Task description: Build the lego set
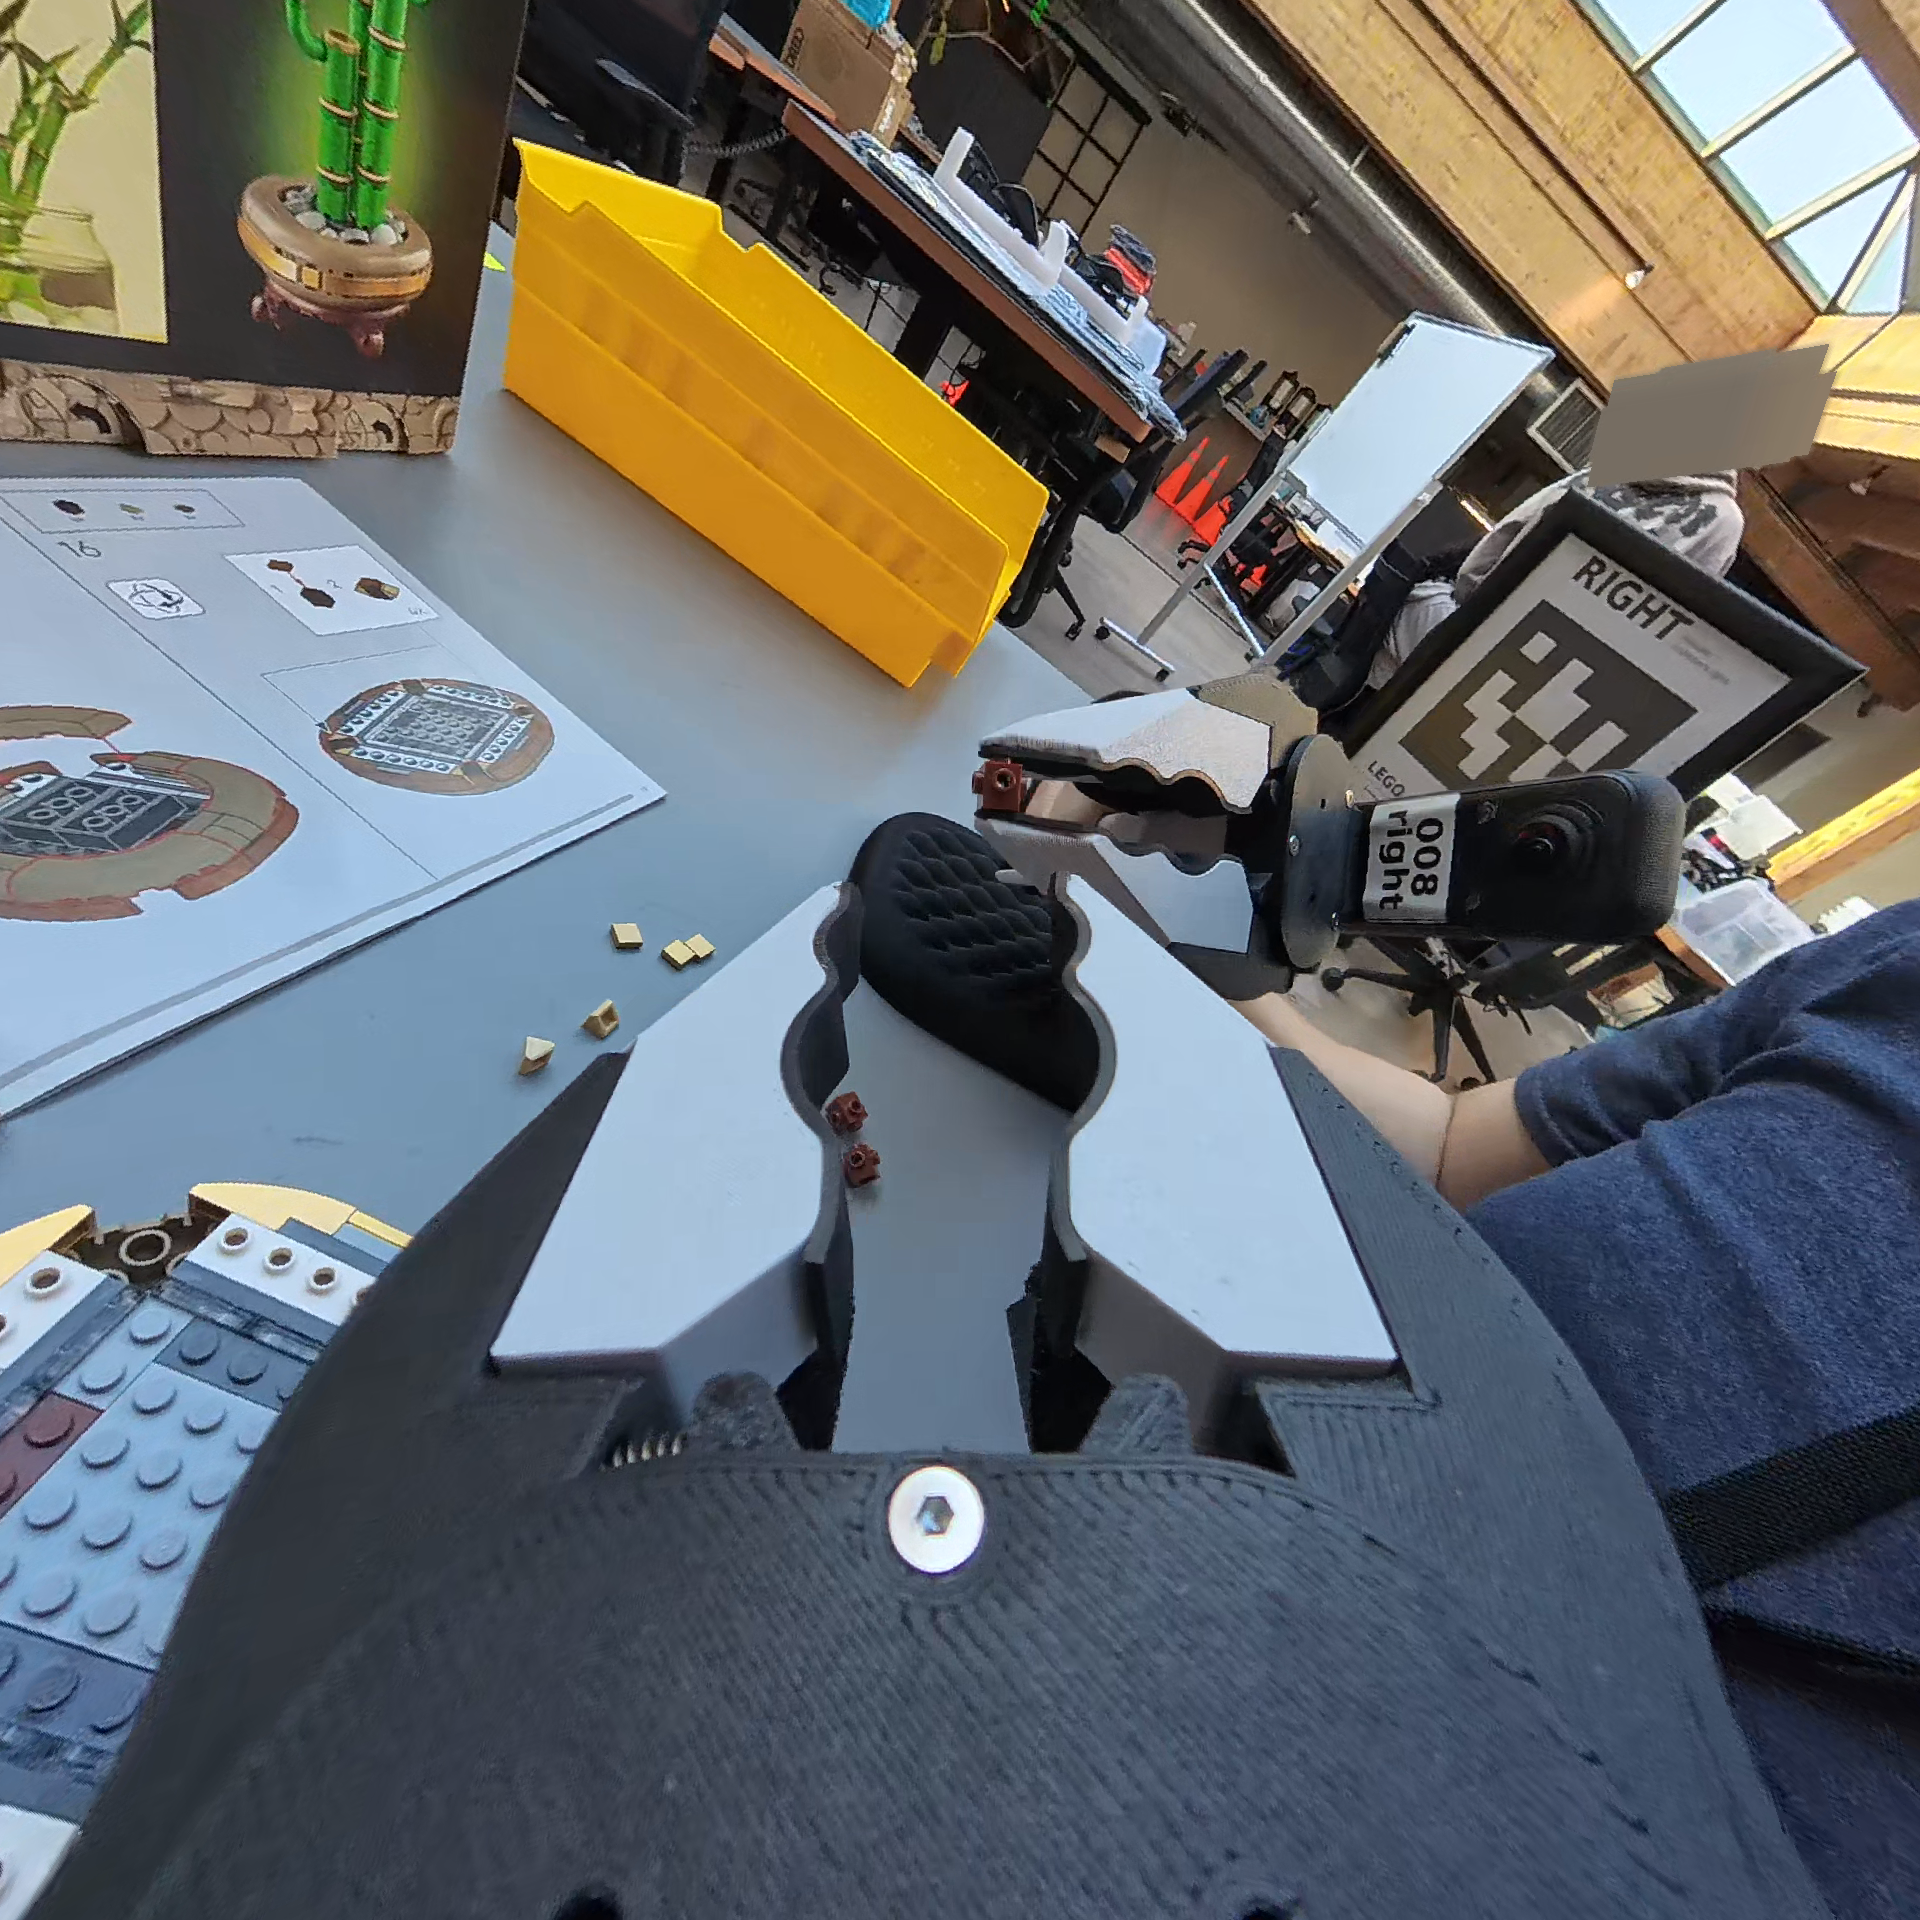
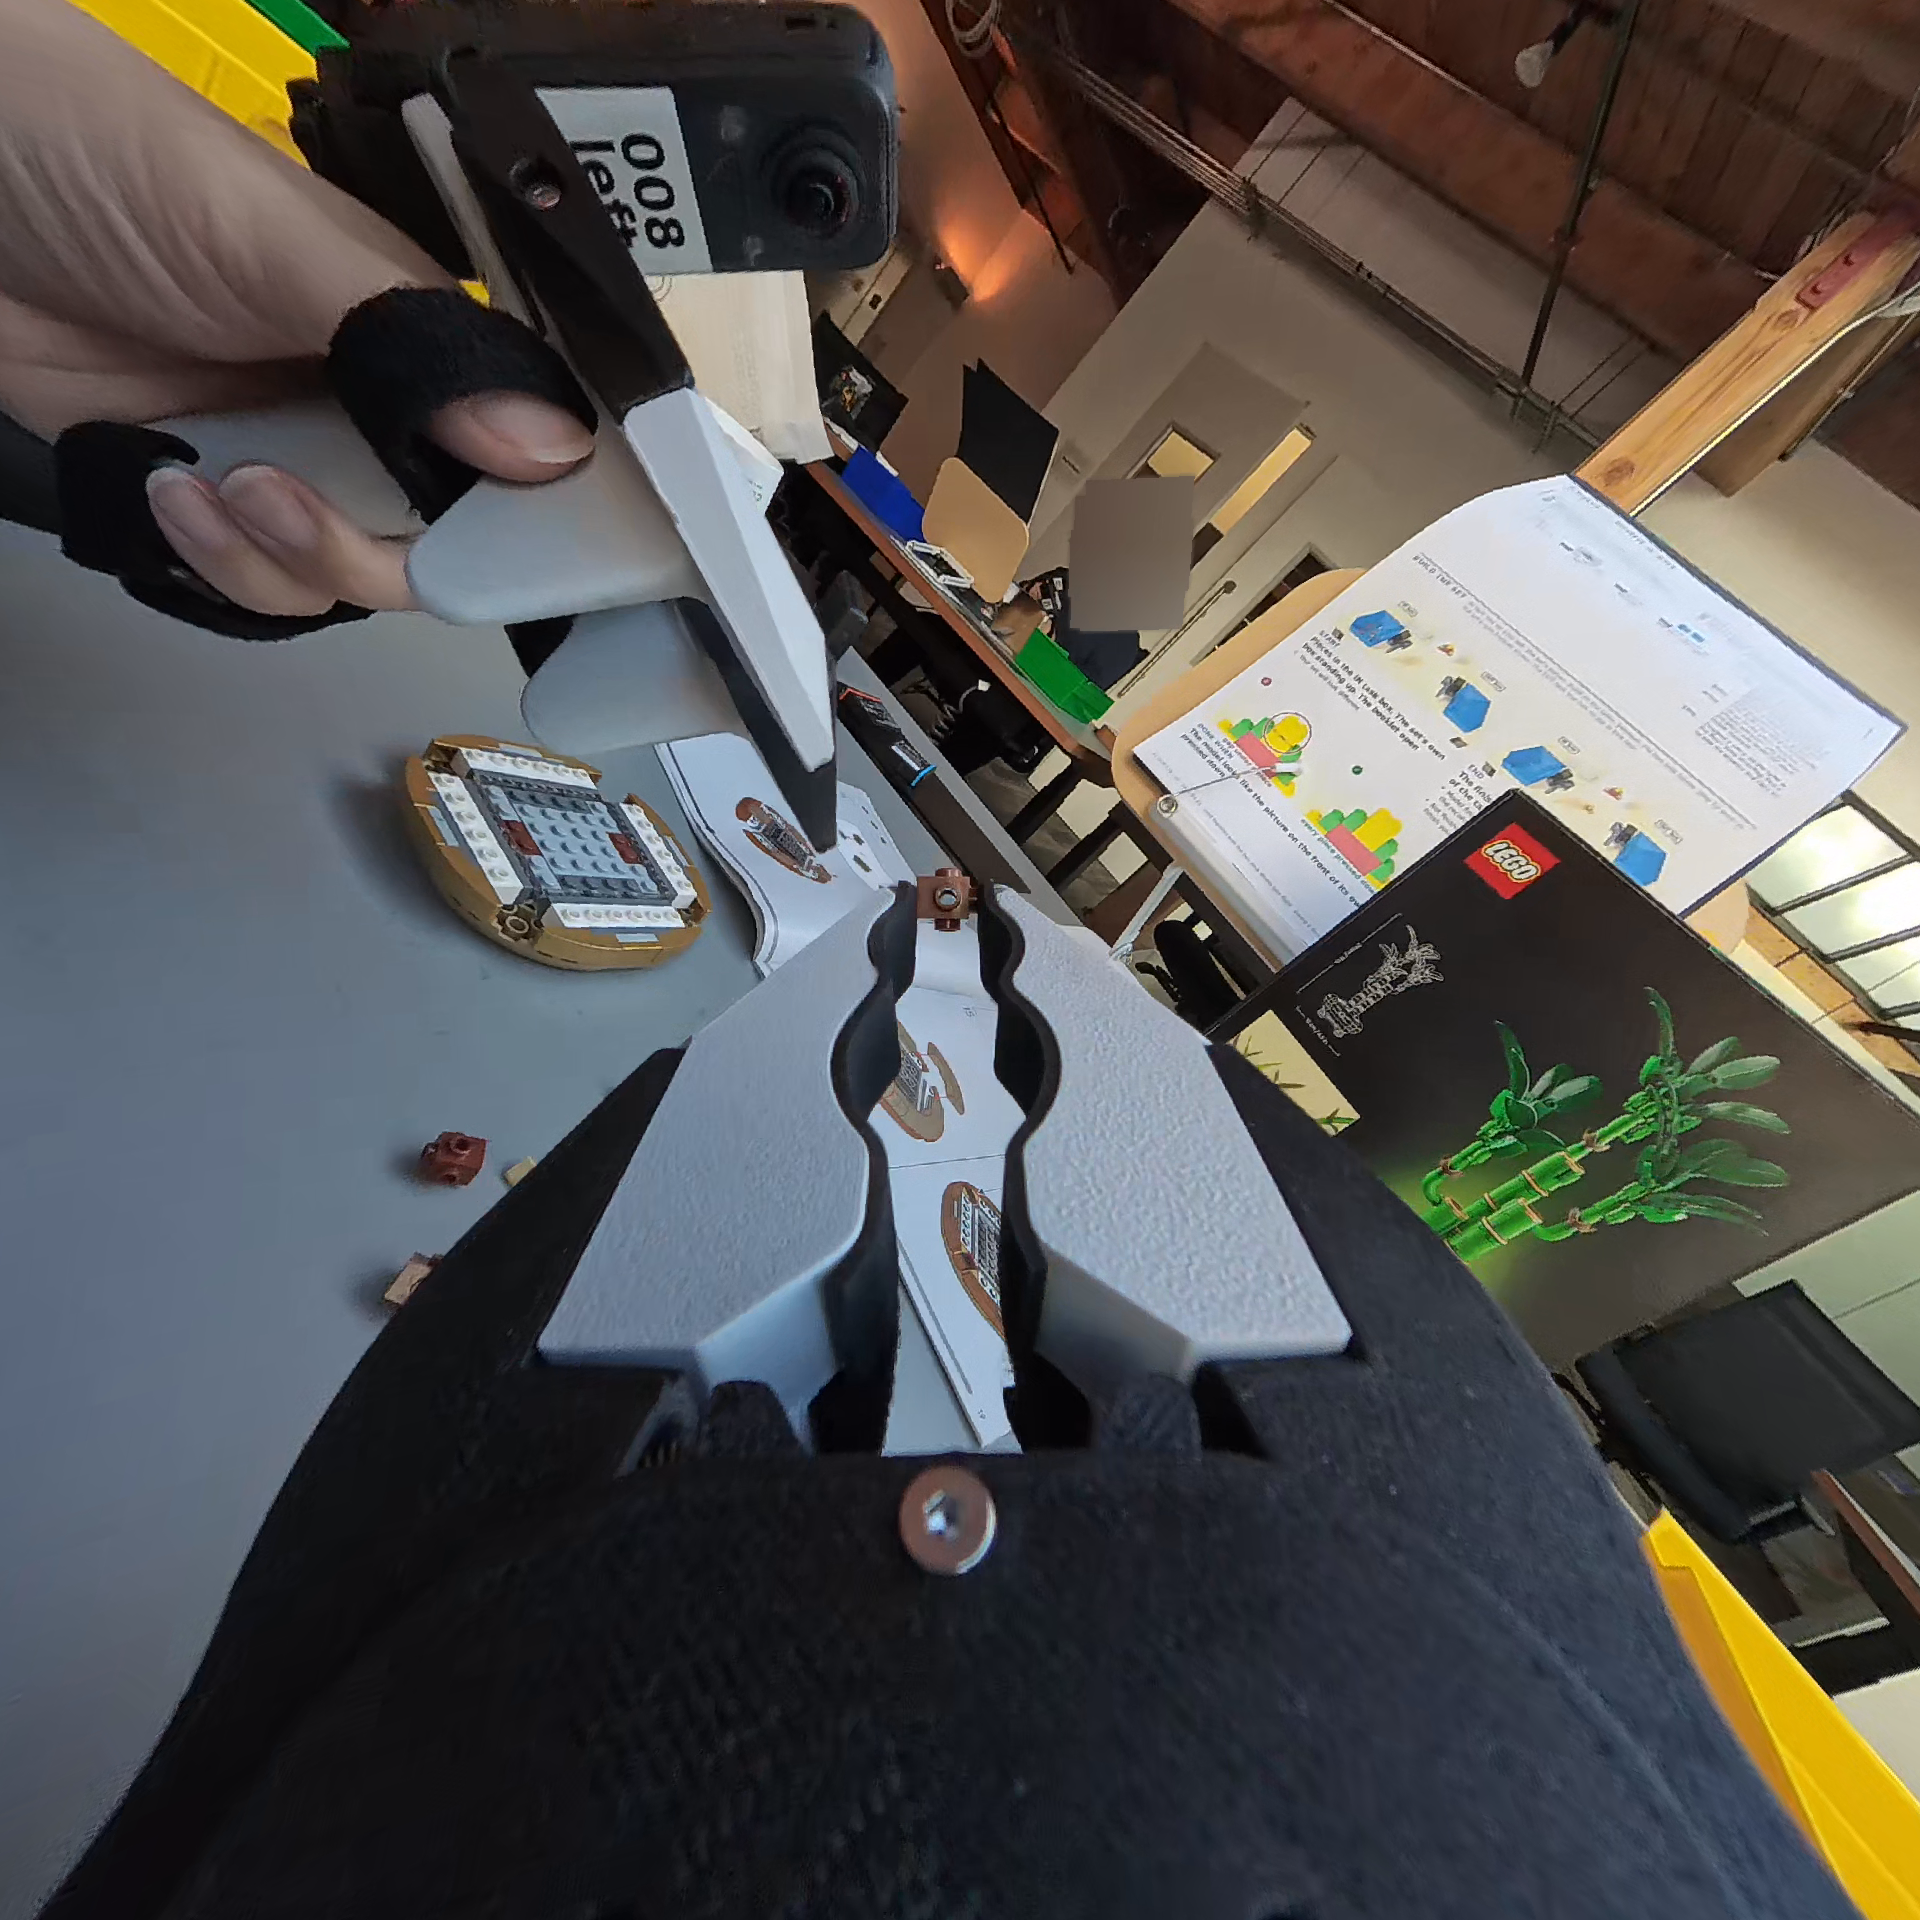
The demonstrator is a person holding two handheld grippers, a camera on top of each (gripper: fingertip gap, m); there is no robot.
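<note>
While my left gripper (image 1: 956,997) hangs open and empty above two loose studs (image 1: 852,1138), my right gripper (image 2: 943,902) pinches a brown stud (image 2: 943,900) at its tips, base (image 2: 556,852) lying beyond. Tiny, light, rigid; I'd grip its flat sides.

Colours on the grey tabletop (image 1: 665,582)

A yellow bin (image 1: 769,416), a reddish-brown brick (image 2: 943,899), small gold pieces (image 1: 681,951), a round base (image 2: 556,852) in grey, white and gold, a black box (image 2: 1621,1081) picturing green bamboo.
</note>
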